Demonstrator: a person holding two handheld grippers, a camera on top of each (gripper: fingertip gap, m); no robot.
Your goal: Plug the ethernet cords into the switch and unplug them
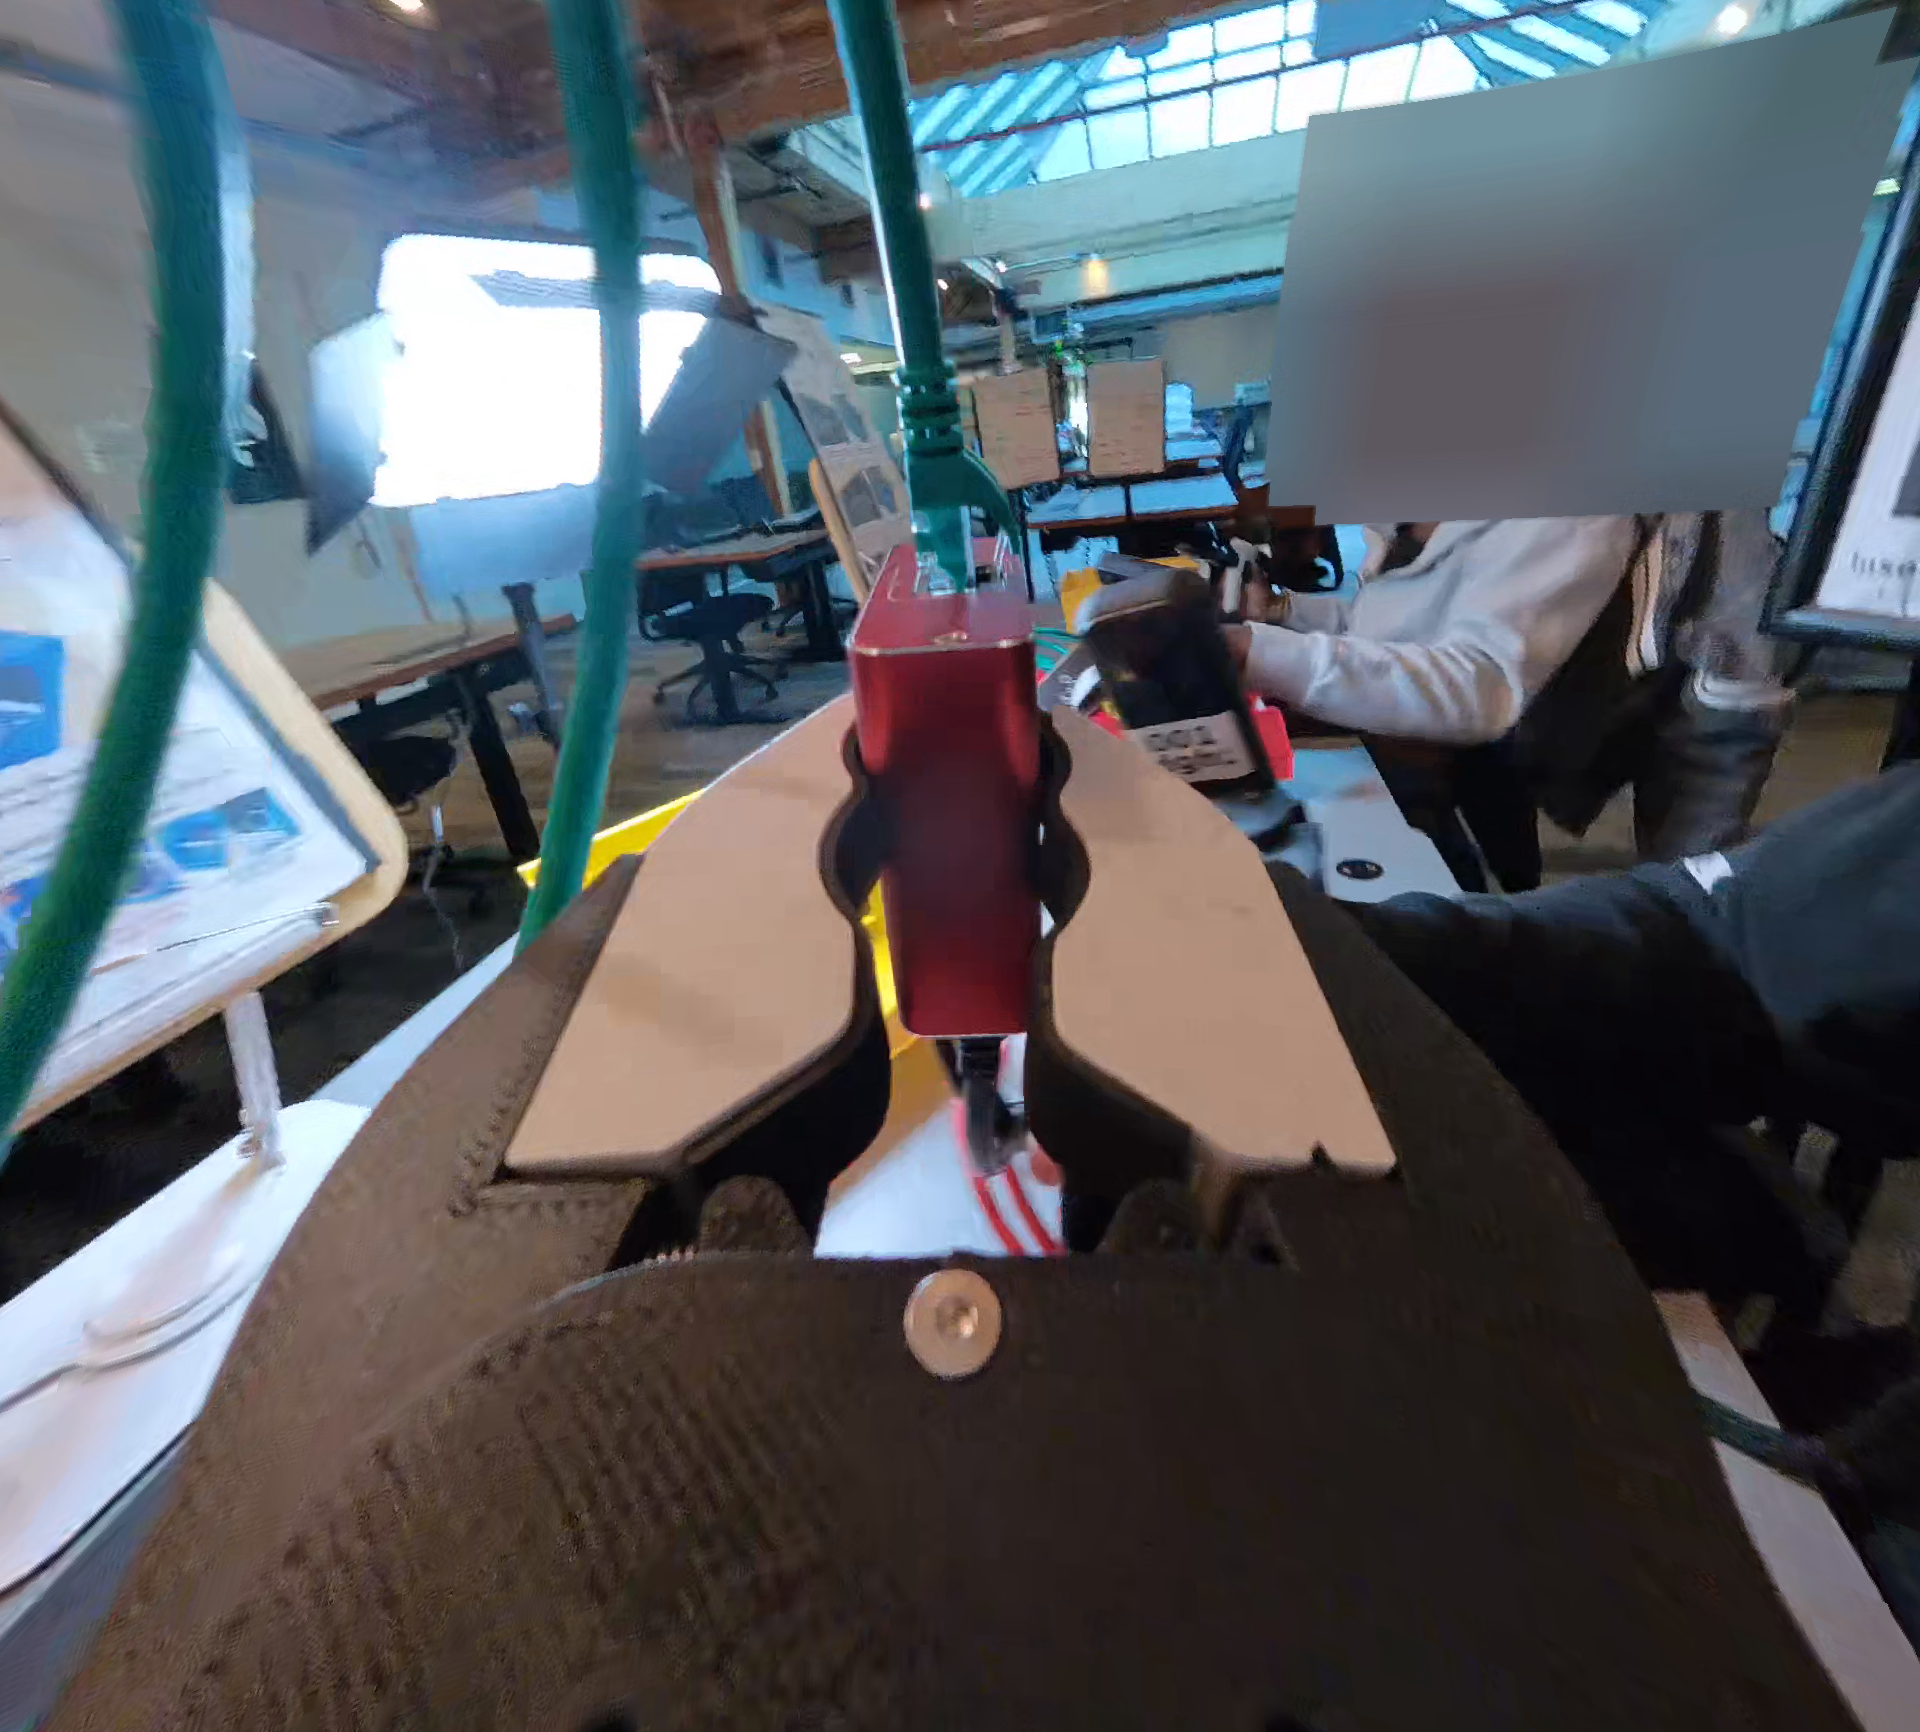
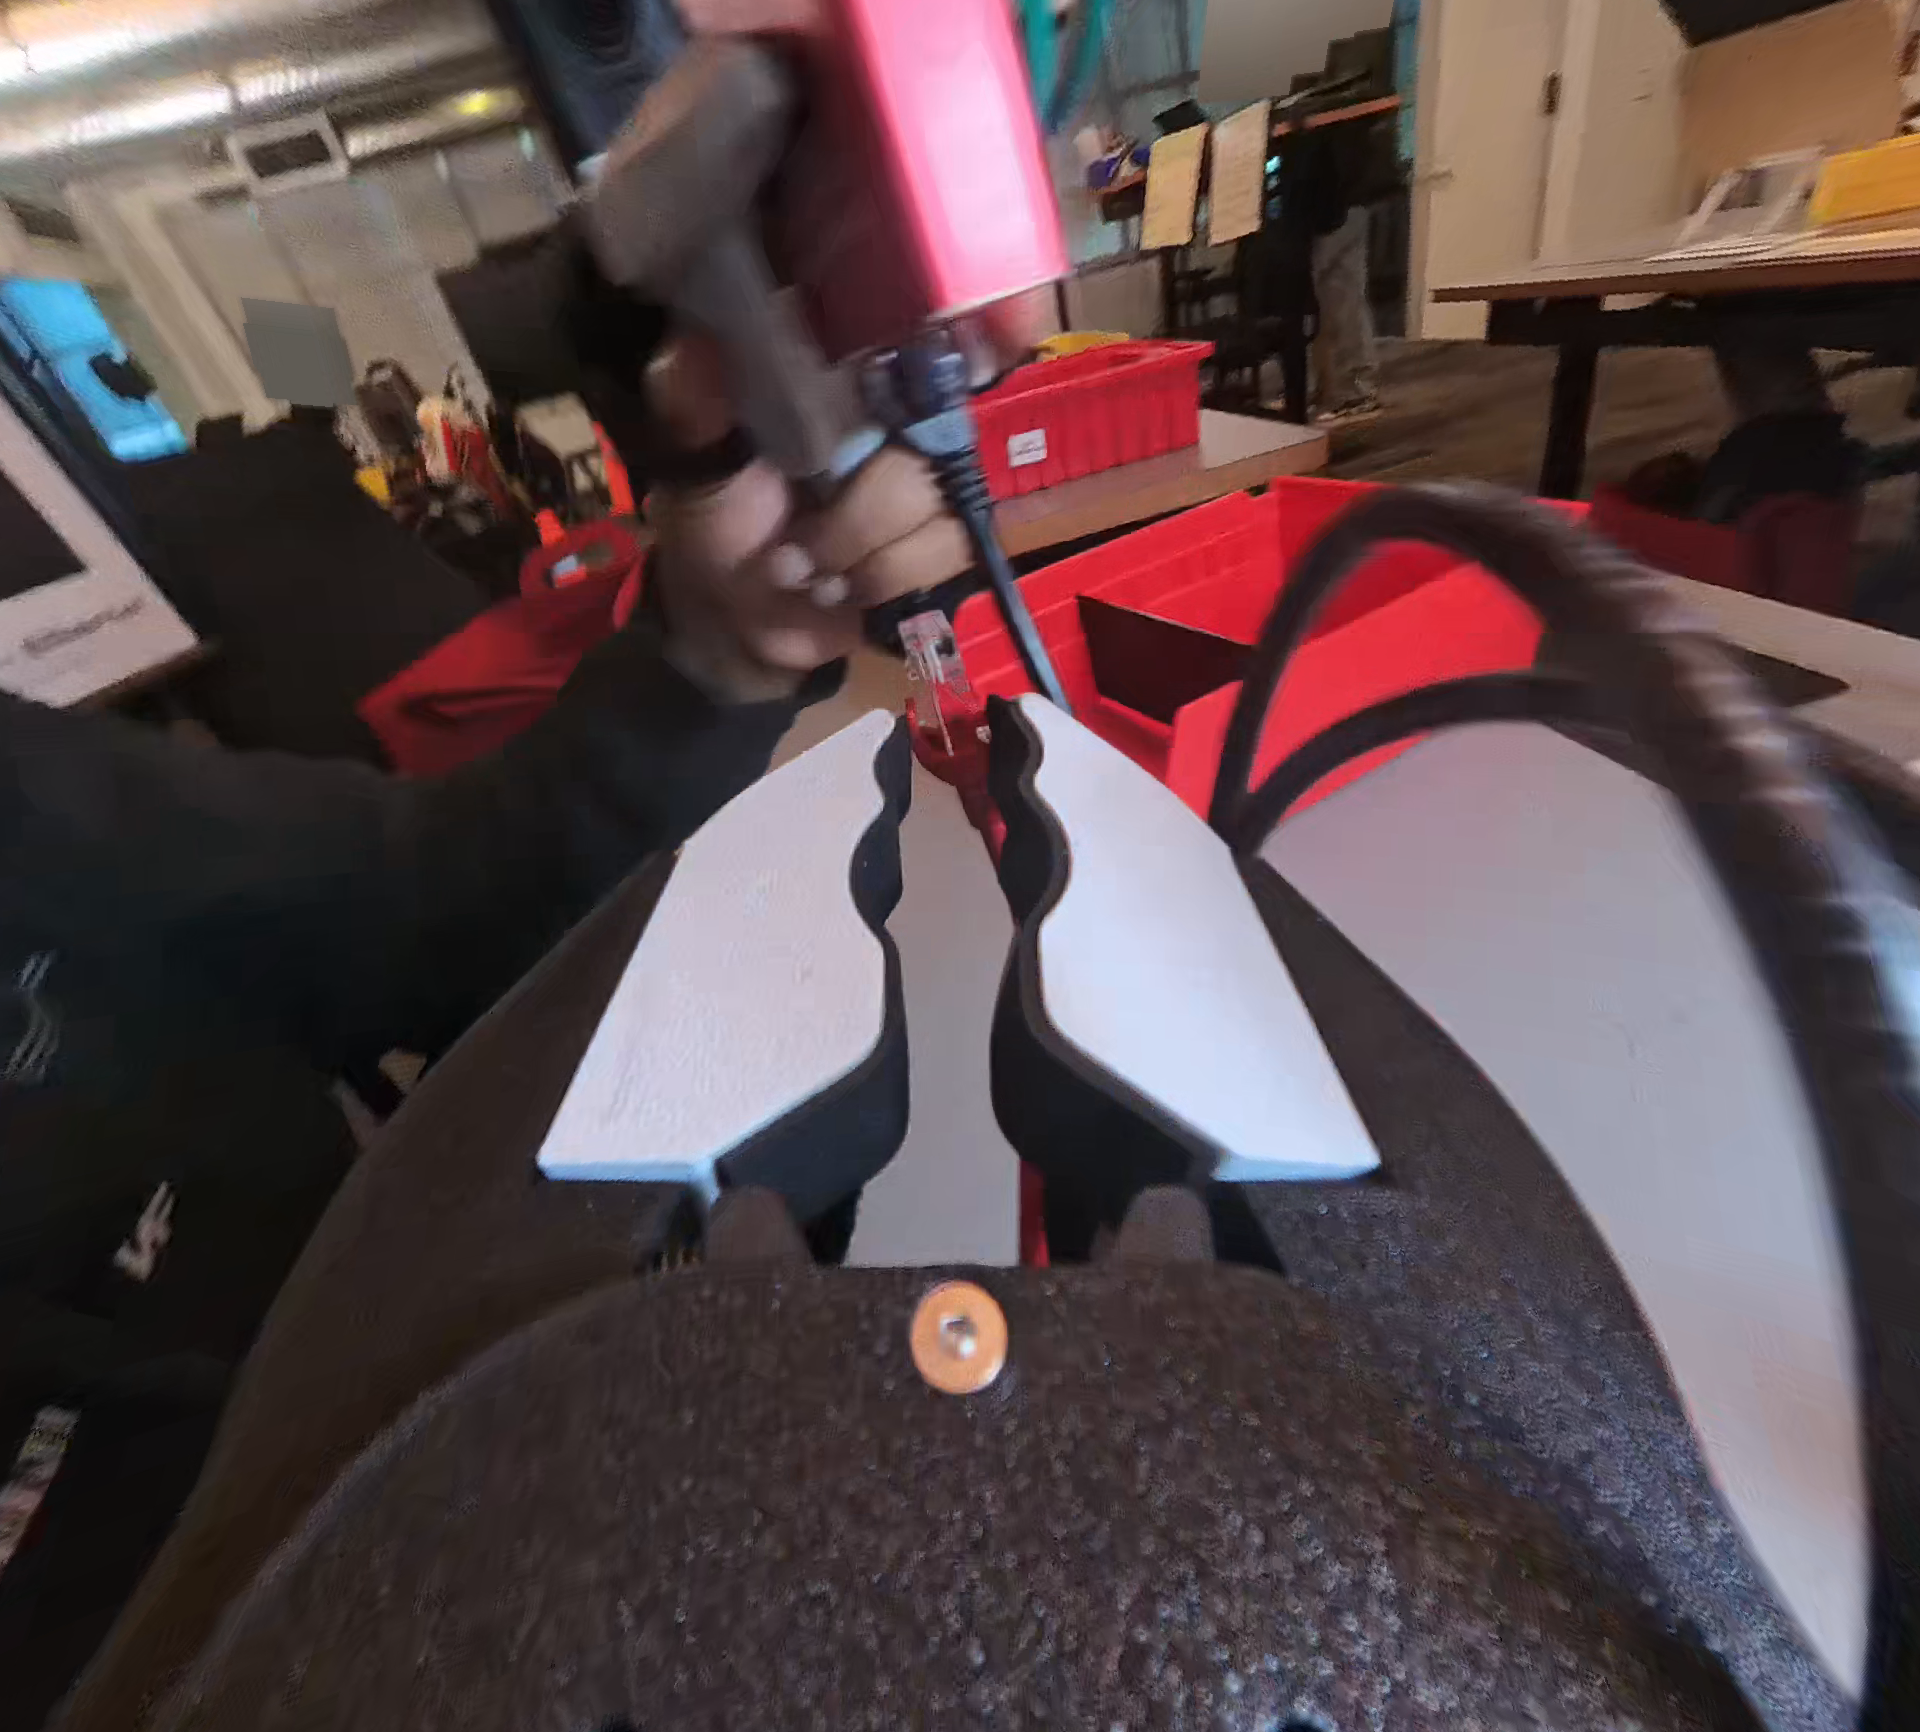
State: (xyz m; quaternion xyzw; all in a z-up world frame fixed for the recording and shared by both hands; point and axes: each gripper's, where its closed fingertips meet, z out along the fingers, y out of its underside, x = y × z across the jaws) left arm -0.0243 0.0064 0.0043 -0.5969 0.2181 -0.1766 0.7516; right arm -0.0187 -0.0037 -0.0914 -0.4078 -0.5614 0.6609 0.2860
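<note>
My left gripper (image 1: 951, 752) is shut on the red switch (image 1: 951, 799) and holds it upright in the air. A green ethernet cord (image 1: 899, 228) is plugged into its top end, and more green cord loops hang at the left (image 1: 177, 435). A black cable (image 1: 982, 1111) leaves its lower end. My right gripper (image 2: 948, 726) is shut on the plug of a red ethernet cord (image 2: 940, 706), clear tip pointing forward. In the right wrist view the switch (image 2: 914, 51) is above, held by the other gripper (image 2: 686, 228), with a black cable (image 2: 987, 539) hanging down.
A red bin (image 2: 1247, 602) with a black divider stands on the white table (image 2: 1507, 955) just beyond my right gripper. A black braided cable (image 2: 1662, 643) loops at the right. A person in a white sleeve (image 1: 1434, 643) works at a far table. Spacing between my two grippers at the tips: around 10 cm.
</note>
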